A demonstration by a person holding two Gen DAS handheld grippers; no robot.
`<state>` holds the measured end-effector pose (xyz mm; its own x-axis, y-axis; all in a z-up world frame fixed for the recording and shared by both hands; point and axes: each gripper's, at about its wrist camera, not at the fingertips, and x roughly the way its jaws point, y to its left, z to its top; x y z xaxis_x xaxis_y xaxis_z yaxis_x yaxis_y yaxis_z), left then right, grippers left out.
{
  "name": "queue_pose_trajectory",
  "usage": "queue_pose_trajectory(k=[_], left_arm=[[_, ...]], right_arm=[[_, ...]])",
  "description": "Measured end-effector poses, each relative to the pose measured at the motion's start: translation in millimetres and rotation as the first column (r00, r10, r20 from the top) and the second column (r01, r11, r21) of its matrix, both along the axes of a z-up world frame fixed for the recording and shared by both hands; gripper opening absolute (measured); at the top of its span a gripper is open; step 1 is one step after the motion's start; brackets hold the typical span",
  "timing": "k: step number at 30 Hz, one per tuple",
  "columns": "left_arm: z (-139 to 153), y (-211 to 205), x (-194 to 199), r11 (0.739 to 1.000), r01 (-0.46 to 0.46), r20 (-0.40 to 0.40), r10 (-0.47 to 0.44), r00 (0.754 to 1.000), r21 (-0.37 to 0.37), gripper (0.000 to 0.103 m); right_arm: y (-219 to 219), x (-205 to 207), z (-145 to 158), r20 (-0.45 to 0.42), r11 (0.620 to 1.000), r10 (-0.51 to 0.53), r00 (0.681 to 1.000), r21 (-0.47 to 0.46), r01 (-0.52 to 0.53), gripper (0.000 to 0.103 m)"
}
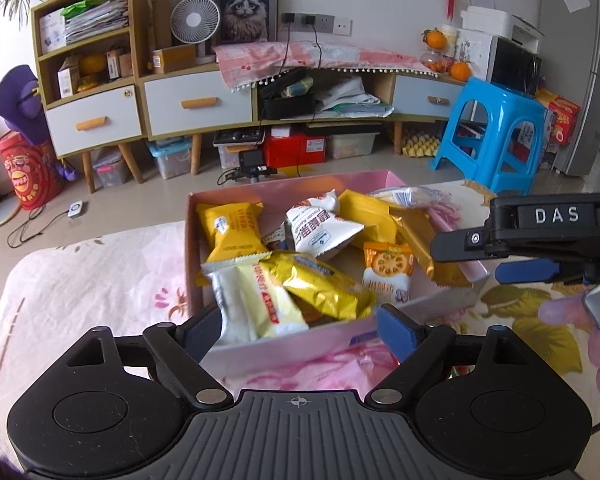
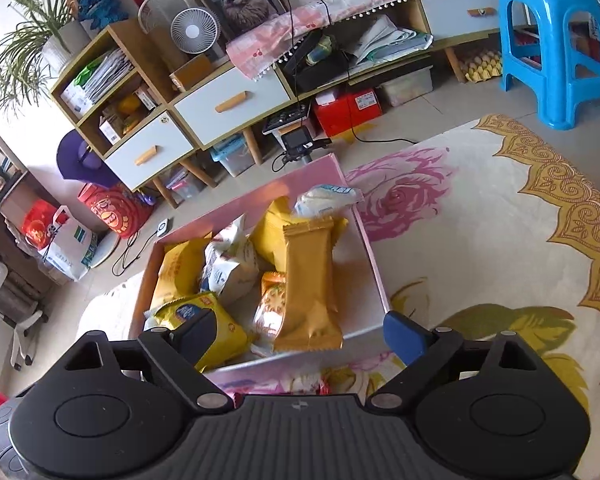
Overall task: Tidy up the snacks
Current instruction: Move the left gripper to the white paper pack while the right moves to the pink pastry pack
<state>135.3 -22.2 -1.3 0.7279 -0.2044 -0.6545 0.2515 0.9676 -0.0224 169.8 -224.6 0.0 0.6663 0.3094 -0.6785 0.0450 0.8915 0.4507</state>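
Both the left gripper (image 1: 300, 322) and right gripper (image 2: 296, 330) are held spread and empty at the near edge of the snack-filled box (image 1: 284, 344)

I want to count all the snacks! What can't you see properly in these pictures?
- Left wrist view: snacks at the bottom of the pink box, buried under the top packets.
- Right wrist view: a red-and-white wrapper near the box, mostly hidden by the right gripper body.
- Both views: writing on the packets, too small.
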Motion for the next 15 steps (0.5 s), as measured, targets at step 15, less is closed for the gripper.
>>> queue_pose_trajectory(k=[15], left_arm=[[4.7, 38.7, -45.9, 0.999, -0.027, -0.022, 0.028, 0.999, 0.043, 0.095]], right_arm=[[21.8, -35.2, 14.6, 0.027, 0.988, 0.094, 0.995, -0.124, -0.090, 0.090]])
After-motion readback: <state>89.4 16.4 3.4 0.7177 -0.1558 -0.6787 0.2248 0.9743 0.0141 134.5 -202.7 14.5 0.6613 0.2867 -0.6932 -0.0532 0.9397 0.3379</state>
